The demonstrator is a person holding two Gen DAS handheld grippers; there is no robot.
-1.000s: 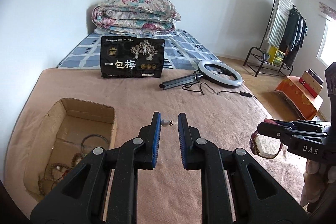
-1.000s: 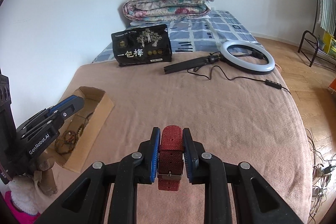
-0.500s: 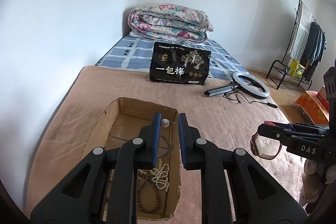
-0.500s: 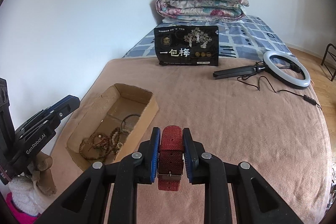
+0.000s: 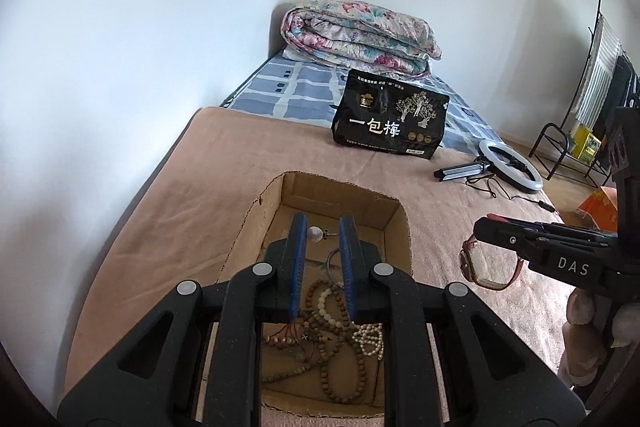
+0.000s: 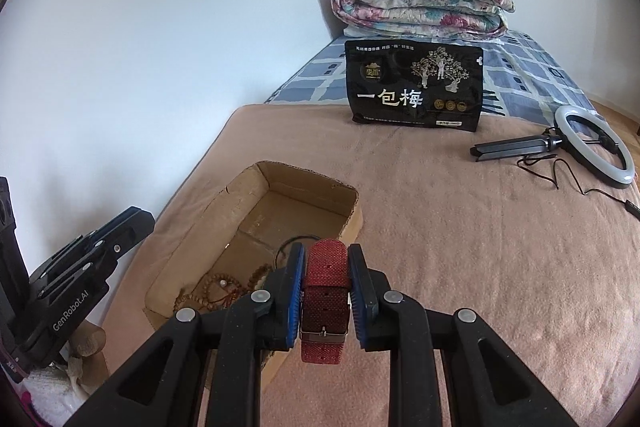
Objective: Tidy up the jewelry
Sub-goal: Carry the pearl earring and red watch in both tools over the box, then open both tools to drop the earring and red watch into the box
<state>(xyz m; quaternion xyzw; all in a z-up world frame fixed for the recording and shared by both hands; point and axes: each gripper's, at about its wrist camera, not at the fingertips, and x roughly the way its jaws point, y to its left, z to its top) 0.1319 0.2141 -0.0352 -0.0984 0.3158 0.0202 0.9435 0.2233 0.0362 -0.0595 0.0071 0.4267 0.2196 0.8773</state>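
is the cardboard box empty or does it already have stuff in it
Not empty. The open-topped cardboard box already holds wooden bead strands, a white pearl strand and a dark thin ring on its floor.

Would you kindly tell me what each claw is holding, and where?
Left claw: pearl earring, by its pearl and post. Right claw: red watch, by its strap.

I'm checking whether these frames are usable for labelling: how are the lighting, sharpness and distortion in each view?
Left wrist view: soft, even daylight, no glare; strong fisheye bending with dark corners; the pearl earring in the left tool and the beads in the cardboard box are sharp. Right wrist view: same soft light and curved edges; the red watch strap in the right tool is crisp, without motion blur.
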